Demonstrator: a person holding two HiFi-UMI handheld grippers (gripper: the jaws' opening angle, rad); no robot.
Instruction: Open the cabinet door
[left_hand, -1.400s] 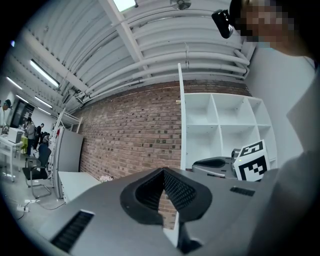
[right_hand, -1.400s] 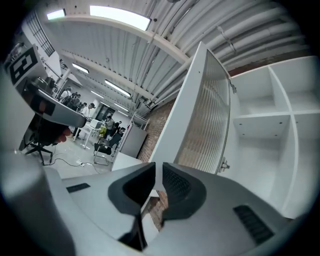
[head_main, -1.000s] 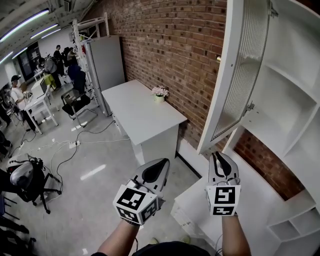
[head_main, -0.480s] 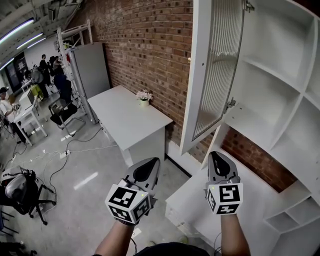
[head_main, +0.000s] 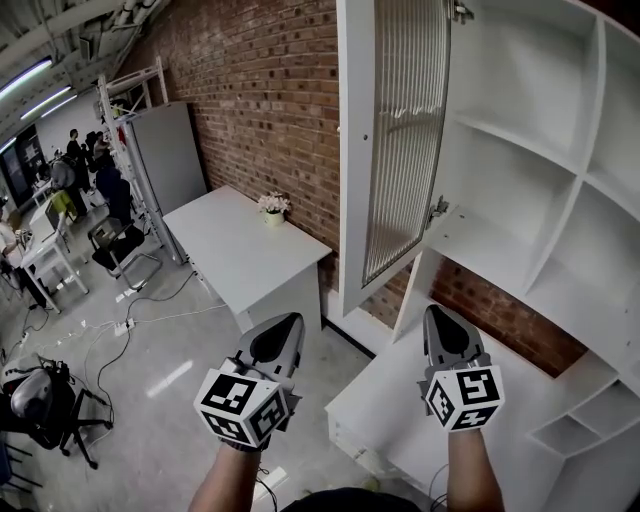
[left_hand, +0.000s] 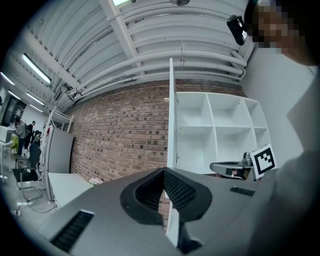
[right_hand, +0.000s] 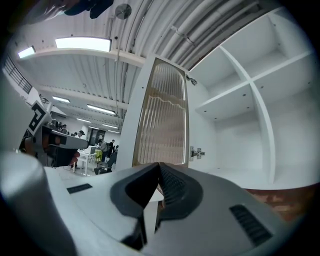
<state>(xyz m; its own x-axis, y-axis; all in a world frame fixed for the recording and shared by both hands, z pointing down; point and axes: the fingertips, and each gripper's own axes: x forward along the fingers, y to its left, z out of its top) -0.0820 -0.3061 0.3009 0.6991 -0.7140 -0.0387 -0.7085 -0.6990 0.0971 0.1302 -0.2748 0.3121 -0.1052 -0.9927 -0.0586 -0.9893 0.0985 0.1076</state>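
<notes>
Door (head_main: 393, 165) of the white cabinet (head_main: 560, 265) stood wide open, swung out from the shelves (head_main: 520, 143) toward the brick wall (head_main: 270, 100) and clear of both grippers. Over the last second it had come to look more upright and edge-on in the head view, though how much of that was the head camera shifting was hard to say. The right gripper (head_main: 441, 322) had just closed its jaws on nothing and hung below the door, apart from it. The left gripper (head_main: 282, 330), lower left, was likewise clenched and empty. That suggested the opening was done and the hands were free. The door was a flat white frame around a ribbed, translucent pane (head_main: 405, 110), hung on small metal hinges (head_main: 437, 210). The bare shelves were smooth matte board in square bays, beside rough red brick.
</notes>
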